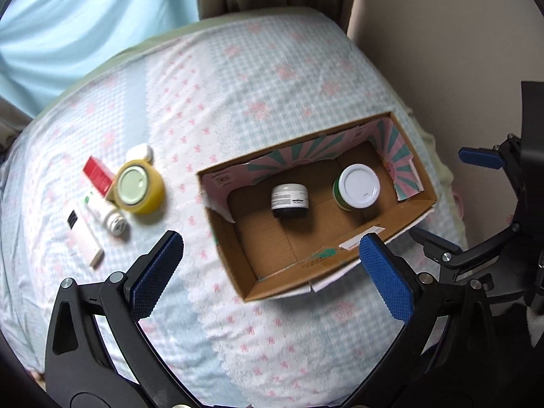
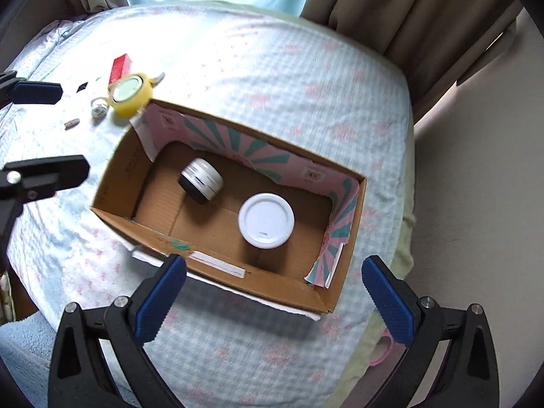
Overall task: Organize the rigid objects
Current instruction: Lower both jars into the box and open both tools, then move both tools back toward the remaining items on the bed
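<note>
The main risk, as I judge it, is the soft, quilted blue-and-pink checked bed cover [image 1: 258, 78]: pressing on the cluster there, the yellow round jar with a pale lid [image 1: 139, 188] and small white bottle [image 1: 108, 216] beside a red flat packet [image 1: 98, 175], could roll or scatter them. The open brown cardboard box [image 2: 234, 285] holds a small white-and-black jar [image 2: 200, 180] on its side and a white-lidded green jar [image 2: 266, 216] upright, well apart. Left gripper [image 1: 272, 261] and right gripper [image 2: 275, 295] hover empty, jaws spread.
</note>
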The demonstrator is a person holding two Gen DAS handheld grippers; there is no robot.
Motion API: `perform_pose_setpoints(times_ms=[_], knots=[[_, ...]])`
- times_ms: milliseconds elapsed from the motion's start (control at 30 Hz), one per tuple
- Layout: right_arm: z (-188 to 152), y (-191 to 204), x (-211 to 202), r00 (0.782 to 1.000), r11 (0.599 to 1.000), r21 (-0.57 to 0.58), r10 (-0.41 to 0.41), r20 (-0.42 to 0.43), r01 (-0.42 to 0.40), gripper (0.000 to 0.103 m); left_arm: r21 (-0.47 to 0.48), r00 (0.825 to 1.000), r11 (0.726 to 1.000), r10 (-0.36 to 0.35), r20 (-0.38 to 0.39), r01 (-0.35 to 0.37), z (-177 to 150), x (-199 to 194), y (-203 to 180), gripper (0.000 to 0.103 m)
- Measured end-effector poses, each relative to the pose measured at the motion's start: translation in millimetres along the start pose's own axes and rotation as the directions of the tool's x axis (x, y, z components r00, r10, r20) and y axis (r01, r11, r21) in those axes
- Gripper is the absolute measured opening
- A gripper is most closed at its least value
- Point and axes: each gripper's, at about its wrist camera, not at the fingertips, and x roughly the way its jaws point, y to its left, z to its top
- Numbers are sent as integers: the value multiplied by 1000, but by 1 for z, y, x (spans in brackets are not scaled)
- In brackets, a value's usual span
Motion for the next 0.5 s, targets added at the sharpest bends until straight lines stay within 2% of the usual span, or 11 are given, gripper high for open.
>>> perform_pose_setpoints(times_ms=[167, 300, 500], knots=[[11, 37, -46, 996, 996, 64, -58, 66, 54, 103, -57, 996, 998, -20, 92, 25, -34, -61, 49, 103], [17, 81, -88, 982, 992, 108, -75, 171, 57, 103, -97, 988, 995, 2, 152, 13, -65, -97, 98, 103], [31, 148, -116, 974, 963, 266, -14, 225, -47, 103, -130, 984, 991, 52, 171, -30, -106, -126, 178, 103]])
